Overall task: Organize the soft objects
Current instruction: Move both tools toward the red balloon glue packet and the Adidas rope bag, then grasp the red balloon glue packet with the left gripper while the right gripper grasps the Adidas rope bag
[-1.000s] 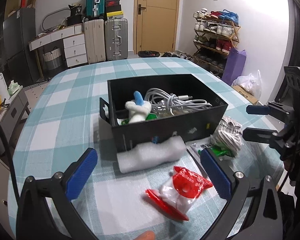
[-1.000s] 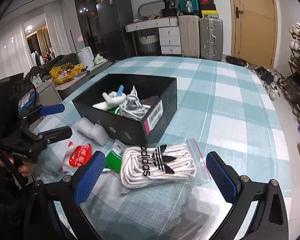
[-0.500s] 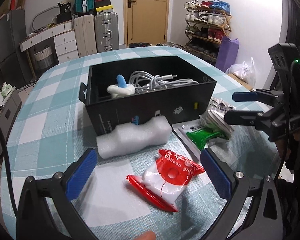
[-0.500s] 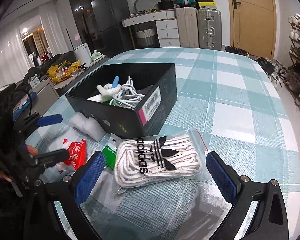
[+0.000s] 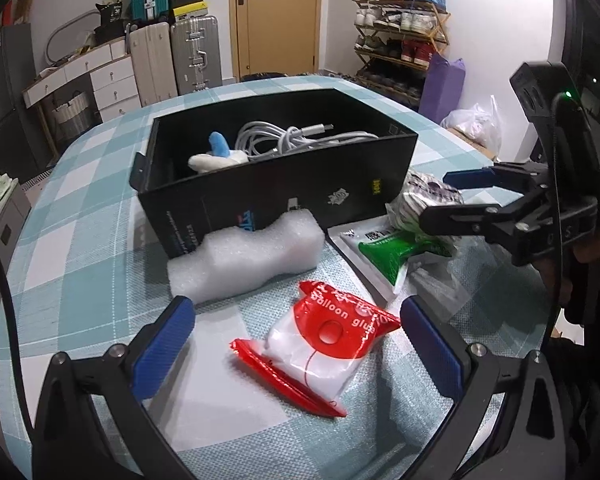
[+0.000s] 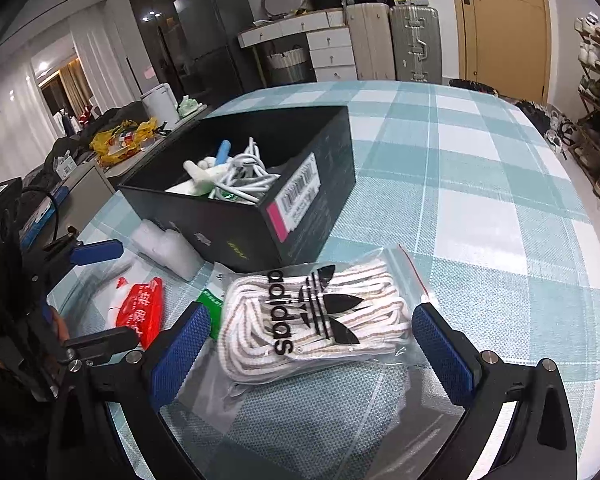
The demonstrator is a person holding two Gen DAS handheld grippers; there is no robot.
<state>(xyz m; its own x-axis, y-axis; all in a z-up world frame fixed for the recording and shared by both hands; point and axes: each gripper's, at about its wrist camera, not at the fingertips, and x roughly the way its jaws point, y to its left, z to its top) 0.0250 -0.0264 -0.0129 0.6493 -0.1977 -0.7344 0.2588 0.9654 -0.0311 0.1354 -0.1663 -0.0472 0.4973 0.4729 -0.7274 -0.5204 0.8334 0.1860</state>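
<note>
The left gripper (image 5: 298,338) is hovering with its jaws spread wide and nothing between them; the red and clear packet (image 5: 320,344) is lying flat on the checked tablecloth (image 5: 80,264) directly ahead of it, in the gap between the two blue pads (image 5: 164,344). Just beyond the packet, a white foam roll (image 5: 246,258) is resting against the near wall of the black box (image 5: 276,188). Ahead and to the right of this gripper, a green and white sachet (image 5: 384,250) is lying beside the box corner.

The right gripper (image 6: 306,344) is also standing wide open, holding nothing. A clear bag of white laces (image 6: 312,318) is sitting straight ahead of it, between its blue pads (image 6: 180,354) but not touching them that I can tell. The box is lying just past the bag, a little to the left, with white cables (image 6: 242,178) and a white and blue soft toy (image 6: 206,166) inside. The sachet is peeking out from under the bag's left edge. Farther left of this gripper, the packet and foam roll are lying near the other gripper.
</note>
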